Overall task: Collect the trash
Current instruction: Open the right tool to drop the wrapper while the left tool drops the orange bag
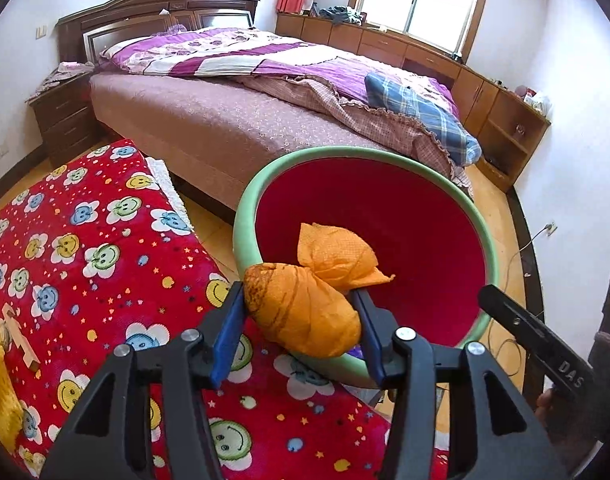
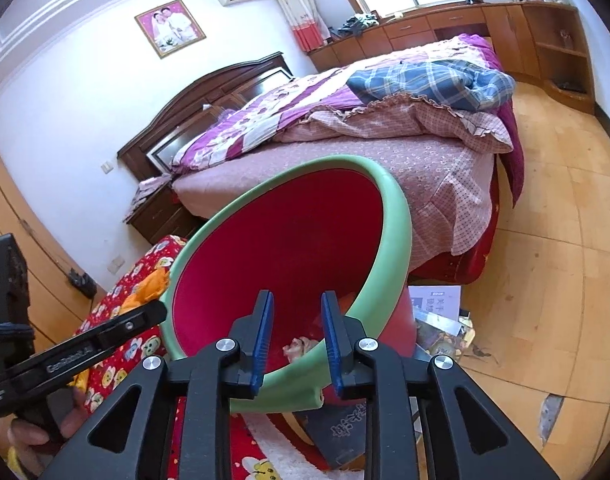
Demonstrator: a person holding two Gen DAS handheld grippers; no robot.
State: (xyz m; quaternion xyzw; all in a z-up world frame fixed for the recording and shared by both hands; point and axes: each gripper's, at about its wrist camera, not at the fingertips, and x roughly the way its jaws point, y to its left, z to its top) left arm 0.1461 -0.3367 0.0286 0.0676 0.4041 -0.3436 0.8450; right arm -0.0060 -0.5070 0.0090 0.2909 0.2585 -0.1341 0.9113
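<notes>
A crumpled orange paper wad (image 1: 305, 312) sits low and centre in the left wrist view, between the blue pads of the left gripper (image 1: 301, 320). Both pads touch its sides, so the claw is gripping it. The wad hangs over the near rim of a green bin with a red inside (image 1: 385, 216), which fills the centre right of that view.

In the right wrist view the same bin (image 2: 397, 220) tilts toward the camera at centre. The right gripper (image 2: 297, 336) has its blue pads apart on either side of the bin's near rim without pressing on it, so this claw is open and holds nothing. Some pale trash (image 2: 299, 348) lies at the bin's bottom.

A red smiley-flower blanket (image 1: 105, 248) covers the lower left. A bed with purple bedding (image 1: 233, 80) stands behind.
</notes>
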